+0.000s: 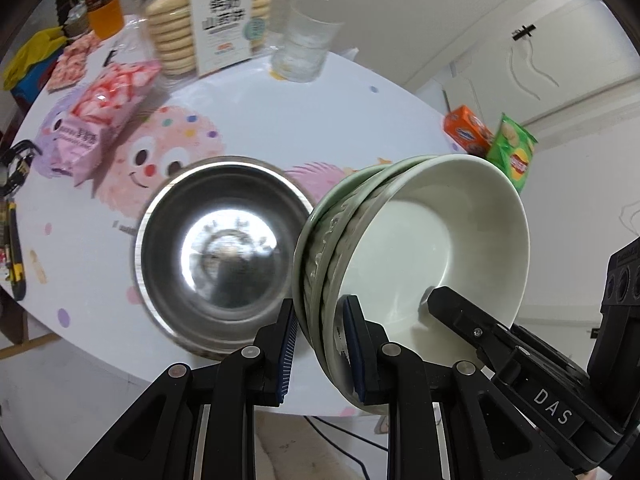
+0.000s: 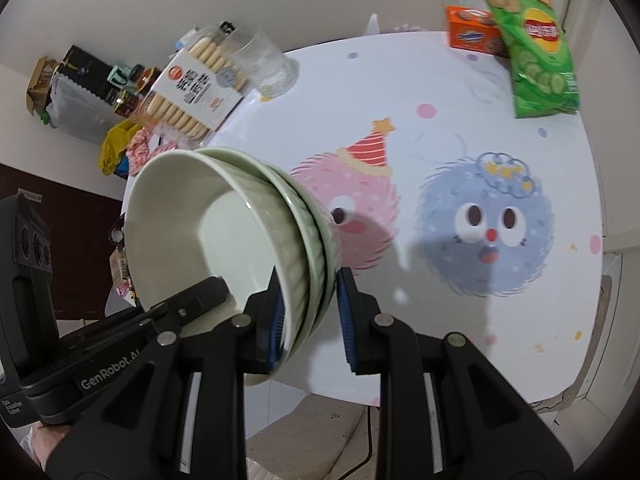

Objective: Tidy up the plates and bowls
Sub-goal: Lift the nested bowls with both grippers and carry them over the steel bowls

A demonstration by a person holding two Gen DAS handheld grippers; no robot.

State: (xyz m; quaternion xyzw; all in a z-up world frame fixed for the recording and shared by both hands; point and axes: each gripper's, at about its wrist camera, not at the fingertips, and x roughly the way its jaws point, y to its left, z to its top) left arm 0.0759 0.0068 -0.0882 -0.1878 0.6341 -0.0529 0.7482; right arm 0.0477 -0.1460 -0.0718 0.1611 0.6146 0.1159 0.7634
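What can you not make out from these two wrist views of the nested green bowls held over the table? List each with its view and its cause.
- Number of stacked green bowls: both views; rims overlap, so two or three cannot be told.
- Steel bowl, near rim: left view; the left tongs cover it.
- Steel bowl: absent from the right view, behind the bowls.
- Biscuit box print: left view; blurred.
- Right tongs rest on the stack's opposite rim.

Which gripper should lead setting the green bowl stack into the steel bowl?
Probably left. Both the left gripper and right gripper clamp the rim of the green bowl stack, but only the left wrist view shows the steel bowl, directly beside the left gripper's side of the stack.
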